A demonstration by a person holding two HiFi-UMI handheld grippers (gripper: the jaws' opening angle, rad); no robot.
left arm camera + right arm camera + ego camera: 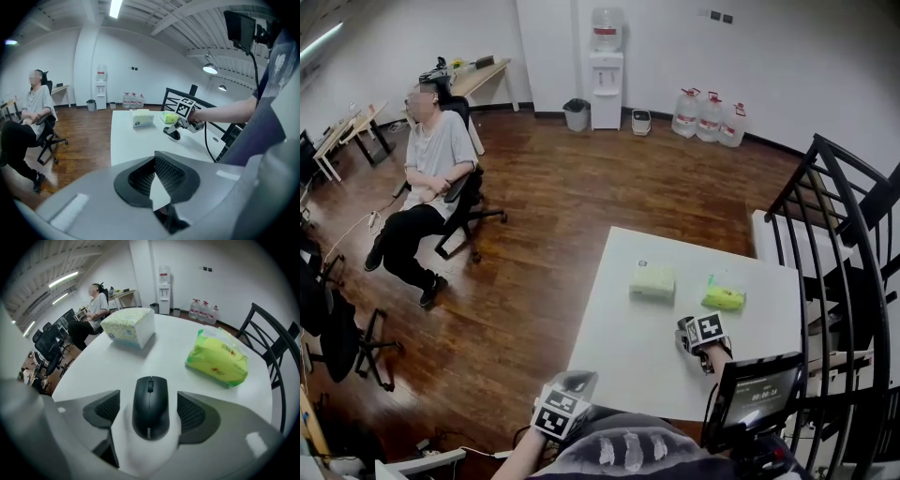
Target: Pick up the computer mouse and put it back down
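White table [103,366], computer mouse [150,399] between spread jaws of right hand-held gripper [148,414], untouched

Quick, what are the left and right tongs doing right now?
Left tongs: closed, empty.
Right tongs: open, astride the computer mouse, not gripping it.

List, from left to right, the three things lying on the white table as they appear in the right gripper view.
tissue box → computer mouse → yellow-green packet
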